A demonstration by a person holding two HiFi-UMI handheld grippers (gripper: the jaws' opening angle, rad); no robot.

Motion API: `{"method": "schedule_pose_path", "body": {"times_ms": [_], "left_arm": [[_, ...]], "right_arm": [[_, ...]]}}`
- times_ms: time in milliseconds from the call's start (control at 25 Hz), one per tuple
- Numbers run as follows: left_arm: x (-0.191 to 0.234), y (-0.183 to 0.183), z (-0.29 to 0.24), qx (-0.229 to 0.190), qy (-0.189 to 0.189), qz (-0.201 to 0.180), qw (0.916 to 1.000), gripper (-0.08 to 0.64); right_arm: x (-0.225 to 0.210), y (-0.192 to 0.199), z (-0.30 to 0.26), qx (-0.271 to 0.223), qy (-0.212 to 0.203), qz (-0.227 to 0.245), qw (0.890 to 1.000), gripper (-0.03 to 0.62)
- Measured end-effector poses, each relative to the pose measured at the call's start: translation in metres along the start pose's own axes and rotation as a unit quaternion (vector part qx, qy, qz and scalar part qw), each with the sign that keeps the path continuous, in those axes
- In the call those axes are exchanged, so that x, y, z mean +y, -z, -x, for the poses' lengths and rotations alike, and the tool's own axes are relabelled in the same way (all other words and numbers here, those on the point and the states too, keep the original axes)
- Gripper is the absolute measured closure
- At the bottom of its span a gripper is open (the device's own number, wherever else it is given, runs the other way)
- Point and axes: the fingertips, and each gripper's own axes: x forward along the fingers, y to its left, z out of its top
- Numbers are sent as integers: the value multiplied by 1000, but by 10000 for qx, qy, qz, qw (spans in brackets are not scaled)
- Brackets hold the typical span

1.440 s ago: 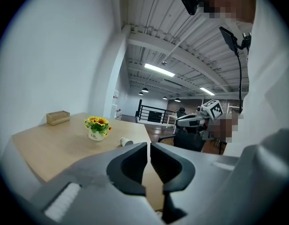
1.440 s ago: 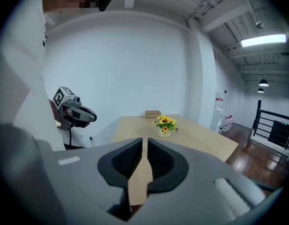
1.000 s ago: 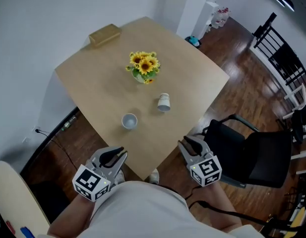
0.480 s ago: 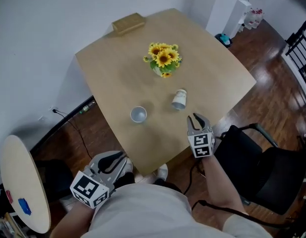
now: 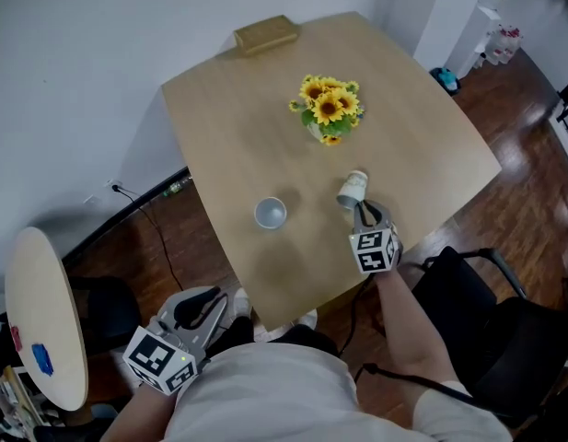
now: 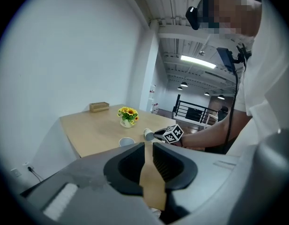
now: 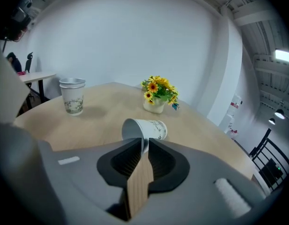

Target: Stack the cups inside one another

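Note:
Two white patterned paper cups are on the wooden table (image 5: 237, 127). One cup (image 5: 271, 213) (image 7: 72, 96) stands upright. The other cup (image 5: 352, 189) (image 7: 146, 129) lies on its side, mouth toward me. My right gripper (image 5: 365, 210) (image 7: 144, 142) is over the table's near edge, shut, with its jaw tips right at the tipped cup's rim; a sliver of the rim shows in the slit between them. My left gripper (image 5: 205, 299) (image 6: 148, 146) is shut, holds nothing, and hangs below the table's near-left edge, off the table.
A small vase of sunflowers (image 5: 328, 109) stands just beyond the tipped cup. A brown box (image 5: 265, 33) sits at the far edge by the wall. A black chair (image 5: 486, 311) is at my right, a round white side table (image 5: 44, 320) at my left.
My right gripper has moved forward from beside my body, over the table edge, up to the tipped cup. The left gripper has stayed low. The cups have not moved.

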Motion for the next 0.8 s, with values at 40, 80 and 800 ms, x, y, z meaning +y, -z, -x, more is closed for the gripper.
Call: {"method": "schedule_pose_path", "body": {"times_ms": [40,80,800], "left_arm": [[2,1,-1,-3,-27,4,10000,497],[5,1,-2,-6,-45,11,10000,497],[29,-32,-16,-373,790,-365,9955,499]], "right_arm": [[-2,-1,-1,-33,65,40,10000,549],[-4,-4,-1,-80,127,58,9999,560],[-14,-68,77,552,-334,-591,9962,575]]}}
